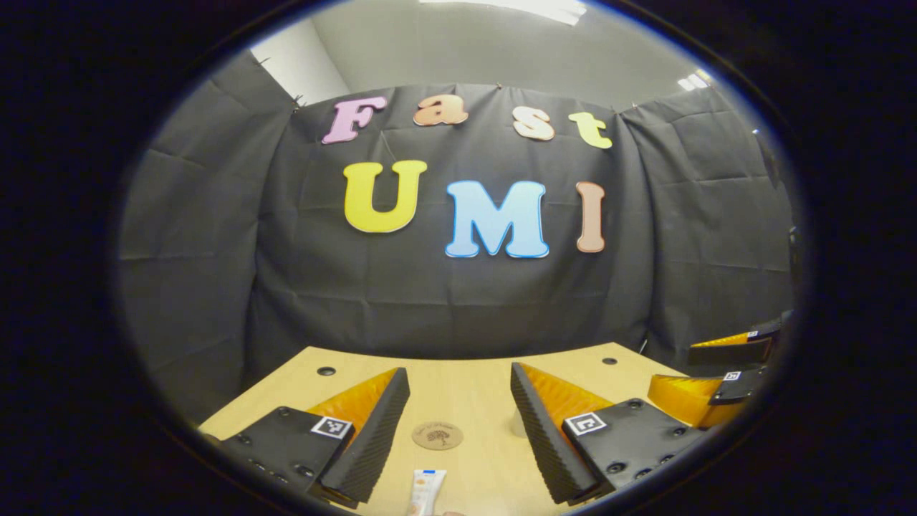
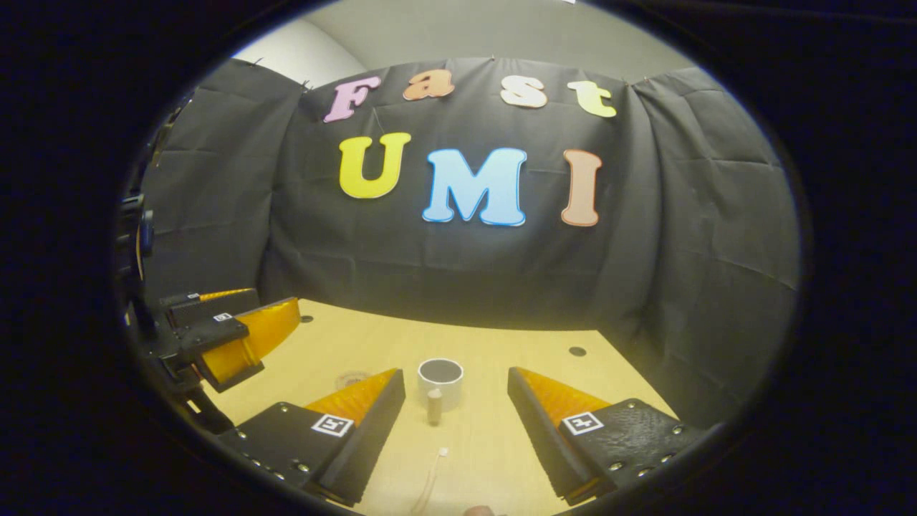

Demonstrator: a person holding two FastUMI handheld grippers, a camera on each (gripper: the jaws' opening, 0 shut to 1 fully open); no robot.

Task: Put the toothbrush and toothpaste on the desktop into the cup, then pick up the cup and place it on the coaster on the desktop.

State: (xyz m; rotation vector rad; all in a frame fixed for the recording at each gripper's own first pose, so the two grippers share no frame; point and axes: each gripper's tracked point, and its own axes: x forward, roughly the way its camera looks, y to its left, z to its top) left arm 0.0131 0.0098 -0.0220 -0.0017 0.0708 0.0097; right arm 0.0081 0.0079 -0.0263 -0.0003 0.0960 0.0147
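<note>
In the right gripper view a white cup (image 2: 440,378) stands upright on the wooden desktop (image 2: 494,444), its handle turned toward me. It sits just beyond my right gripper (image 2: 455,374), which is open and holds nothing. A thin white toothbrush (image 2: 432,479) lies on the desk nearer than the cup, between the fingers. In the left gripper view my left gripper (image 1: 459,378) is open and holds nothing. Between its fingers lie a round brown coaster (image 1: 437,435) and, closer in, a white-and-orange toothpaste tube (image 1: 426,491). The right gripper (image 1: 711,370) hangs at the right edge of that view.
The left gripper (image 2: 252,315) hovers over the desk's left side in the right gripper view. The desktop (image 1: 466,387) has small dark holes near its back corners. Black cloth walls close in the back and both sides.
</note>
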